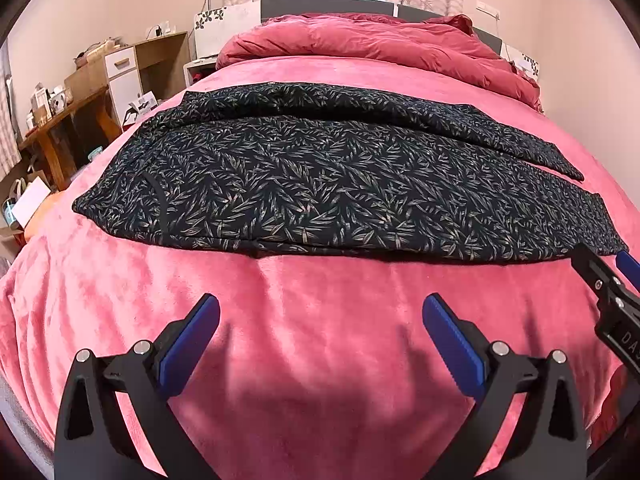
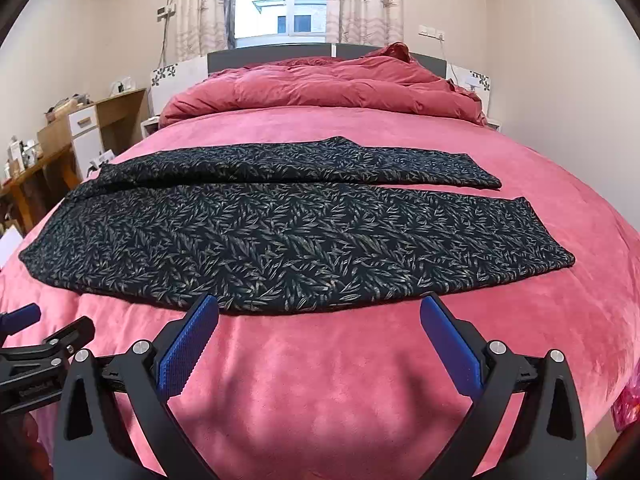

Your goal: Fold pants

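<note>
Across the middle of the bed (image 2: 320, 360), well short of the heaped duvet (image 2: 320, 88) at the headboard end, the pants (image 2: 260, 240) lie spread flat and crosswise on the pink blanket, waist toward the bed's left edge and the two leg hems toward its right edge. The legs are side by side, not yet stacked: the far leg's hem sits a little apart from the near one. So the folding looks to be at its very start, with no fold made.

Both tools hover over the bare blanket at the foot edge. The left gripper (image 1: 320, 320) is spread wide and empty, near the waist half but clear of the cloth. The right gripper (image 2: 318, 320) is likewise released and empty, its fingertips just at the near edge of the near leg; whether they touch the cloth I cannot tell.

The next move probably calls for pinching the near long edge, one gripper toward the waist and one toward the hem, then carrying it over onto the far leg.
</note>
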Demonstrator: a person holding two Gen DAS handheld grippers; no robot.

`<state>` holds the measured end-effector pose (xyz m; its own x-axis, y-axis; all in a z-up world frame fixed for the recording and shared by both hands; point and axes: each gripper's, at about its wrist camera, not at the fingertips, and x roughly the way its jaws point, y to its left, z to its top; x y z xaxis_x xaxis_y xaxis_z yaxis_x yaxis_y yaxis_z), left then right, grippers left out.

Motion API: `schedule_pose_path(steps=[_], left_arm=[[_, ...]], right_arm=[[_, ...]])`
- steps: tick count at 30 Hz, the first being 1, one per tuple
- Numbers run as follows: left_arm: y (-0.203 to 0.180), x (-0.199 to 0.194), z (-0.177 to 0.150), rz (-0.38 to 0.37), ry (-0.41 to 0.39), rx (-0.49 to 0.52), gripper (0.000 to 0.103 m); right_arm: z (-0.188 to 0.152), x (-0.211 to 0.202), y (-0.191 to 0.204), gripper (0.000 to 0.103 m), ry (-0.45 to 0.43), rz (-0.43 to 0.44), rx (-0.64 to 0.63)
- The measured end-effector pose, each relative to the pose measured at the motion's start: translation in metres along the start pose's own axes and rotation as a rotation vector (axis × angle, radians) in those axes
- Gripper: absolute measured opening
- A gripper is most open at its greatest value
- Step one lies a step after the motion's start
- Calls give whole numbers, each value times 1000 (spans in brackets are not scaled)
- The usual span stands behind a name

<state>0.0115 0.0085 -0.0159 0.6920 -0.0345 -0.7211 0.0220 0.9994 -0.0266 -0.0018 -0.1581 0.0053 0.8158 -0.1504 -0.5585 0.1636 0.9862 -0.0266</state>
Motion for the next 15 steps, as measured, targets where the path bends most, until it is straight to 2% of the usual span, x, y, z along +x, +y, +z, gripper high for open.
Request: schedule_pose_path(steps=[2, 3, 6, 8, 15], left_arm=[[3, 2, 2, -33, 7, -2, 101], [8, 3, 3, -83, 16, -12, 101], [28, 2, 5, -210, 3, -99, 101], [43, 3, 7, -268, -6, -168, 101], [95, 17, 15, -223, -2, -322, 101]], right_arm=[[2, 0, -5, 100, -17, -3, 10], [3, 0, -8, 100, -24, 8, 17], [6, 5, -25, 100, -26, 83, 78], [7, 10, -40, 100, 6, 82, 148], [7, 18, -95, 100, 34, 88, 363]])
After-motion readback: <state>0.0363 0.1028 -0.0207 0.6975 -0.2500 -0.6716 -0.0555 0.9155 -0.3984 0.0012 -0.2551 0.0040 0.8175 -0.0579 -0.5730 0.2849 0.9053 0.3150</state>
